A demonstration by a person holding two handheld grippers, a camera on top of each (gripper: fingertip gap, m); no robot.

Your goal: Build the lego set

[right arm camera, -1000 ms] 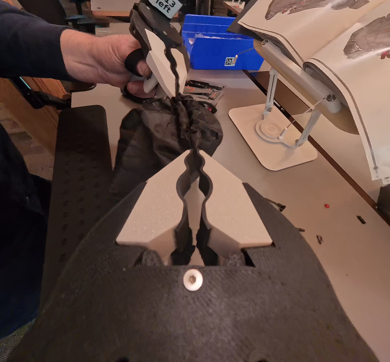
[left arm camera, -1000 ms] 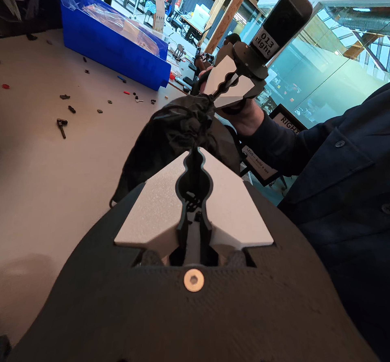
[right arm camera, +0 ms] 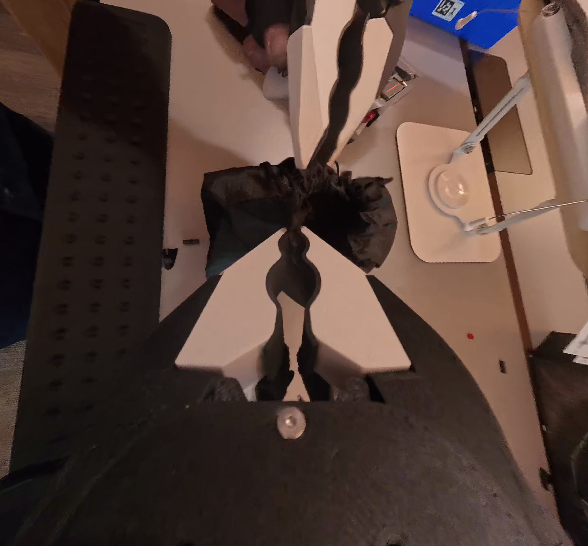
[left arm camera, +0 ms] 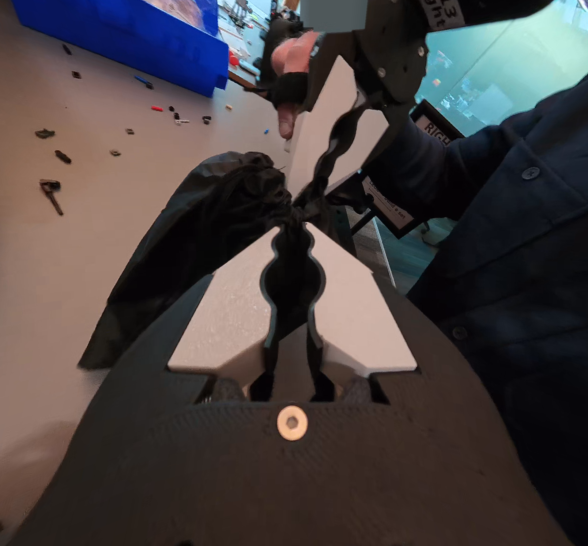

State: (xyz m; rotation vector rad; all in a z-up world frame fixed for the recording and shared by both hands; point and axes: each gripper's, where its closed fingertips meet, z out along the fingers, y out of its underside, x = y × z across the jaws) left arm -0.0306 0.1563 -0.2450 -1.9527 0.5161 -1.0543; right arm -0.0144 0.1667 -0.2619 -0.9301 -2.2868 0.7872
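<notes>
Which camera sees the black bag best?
The right wrist view: the black bag lies under the camera, its gathered mouth pinched by both the right tool and the left tool. The left wrist view shows its side, partly hidden behind that tool.

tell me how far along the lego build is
Barely begun. Done: nothing assembled in view; small loose pieces lie scattered on the table. In hand: left gripper and right gripper both pinch the black drawstring bag at its cinched mouth. Left: opening it, all building.
</notes>
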